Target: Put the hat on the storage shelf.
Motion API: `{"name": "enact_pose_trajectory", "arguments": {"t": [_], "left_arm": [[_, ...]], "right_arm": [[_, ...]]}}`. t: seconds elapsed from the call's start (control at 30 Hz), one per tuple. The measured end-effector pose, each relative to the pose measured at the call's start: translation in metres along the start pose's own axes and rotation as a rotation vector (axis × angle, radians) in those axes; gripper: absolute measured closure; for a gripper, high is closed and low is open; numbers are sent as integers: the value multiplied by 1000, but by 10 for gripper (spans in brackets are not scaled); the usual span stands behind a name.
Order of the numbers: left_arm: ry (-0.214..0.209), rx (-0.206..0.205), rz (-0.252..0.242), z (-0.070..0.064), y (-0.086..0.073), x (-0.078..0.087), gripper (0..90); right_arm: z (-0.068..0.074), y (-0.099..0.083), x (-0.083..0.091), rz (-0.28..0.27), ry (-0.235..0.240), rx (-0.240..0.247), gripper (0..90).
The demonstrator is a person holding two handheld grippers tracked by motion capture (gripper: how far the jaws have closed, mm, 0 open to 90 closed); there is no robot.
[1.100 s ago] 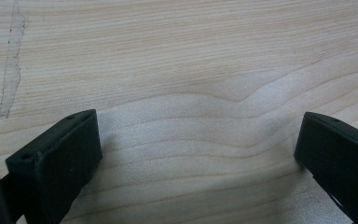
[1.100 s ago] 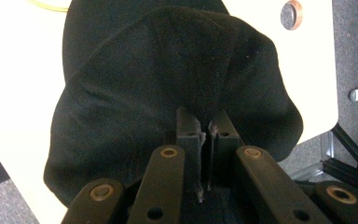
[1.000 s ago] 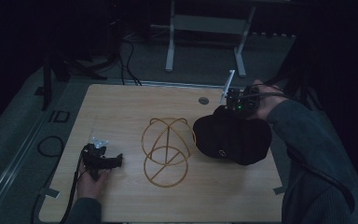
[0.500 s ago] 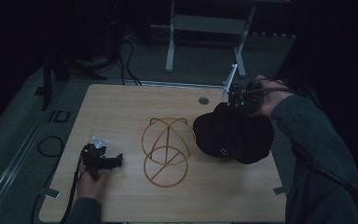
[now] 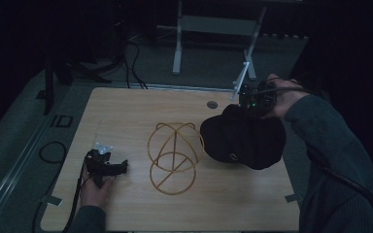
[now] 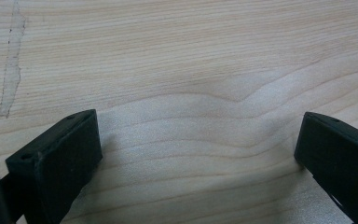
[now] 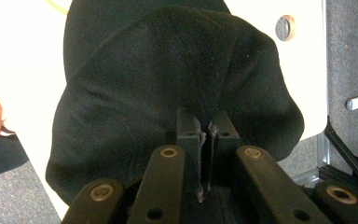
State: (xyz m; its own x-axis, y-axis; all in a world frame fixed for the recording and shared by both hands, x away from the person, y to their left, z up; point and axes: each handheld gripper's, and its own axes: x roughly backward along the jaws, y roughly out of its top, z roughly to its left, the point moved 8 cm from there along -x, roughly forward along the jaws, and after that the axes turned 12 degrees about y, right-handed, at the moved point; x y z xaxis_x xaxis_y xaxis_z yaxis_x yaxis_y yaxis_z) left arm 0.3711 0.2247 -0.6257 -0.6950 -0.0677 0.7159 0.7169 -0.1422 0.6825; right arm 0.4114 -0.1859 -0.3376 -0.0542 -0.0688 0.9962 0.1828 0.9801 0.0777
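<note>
Two tongs | right gripper (image 7: 204,128) pinching black cap (image 5: 243,138) fabric | left gripper (image 6: 200,154) open, idle | risk: thin pinch slips, cap drops beside wire stand (image 5: 174,155)

Light wood table (image 5: 126,116) — gold wire frame (image 5: 174,156) at centre, black cap (image 5: 243,138) at right edge.

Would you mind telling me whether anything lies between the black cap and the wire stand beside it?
Nothing visible does. The black cap, pinched in the right tongs, hangs just right of the wire stand, with bare table around them.
</note>
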Motion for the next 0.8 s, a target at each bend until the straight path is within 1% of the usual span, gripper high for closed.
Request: {"name": "enact_pose_trajectory", "arguments": {"t": [0.43, 0.5, 0.67, 0.8], "left_arm": [[0, 0, 0, 0, 0, 0, 1], [0, 0, 1, 0, 0, 0, 2], [-1, 0, 1, 0, 0, 0, 1], [0, 0, 1, 0, 0, 0, 1]], "right_arm": [[2, -1, 13, 2, -9, 3, 859], [2, -2, 16, -3, -13, 3, 859], [5, 1, 28, -41, -13, 9, 859], [7, 4, 36, -39, -18, 14, 859]]}}
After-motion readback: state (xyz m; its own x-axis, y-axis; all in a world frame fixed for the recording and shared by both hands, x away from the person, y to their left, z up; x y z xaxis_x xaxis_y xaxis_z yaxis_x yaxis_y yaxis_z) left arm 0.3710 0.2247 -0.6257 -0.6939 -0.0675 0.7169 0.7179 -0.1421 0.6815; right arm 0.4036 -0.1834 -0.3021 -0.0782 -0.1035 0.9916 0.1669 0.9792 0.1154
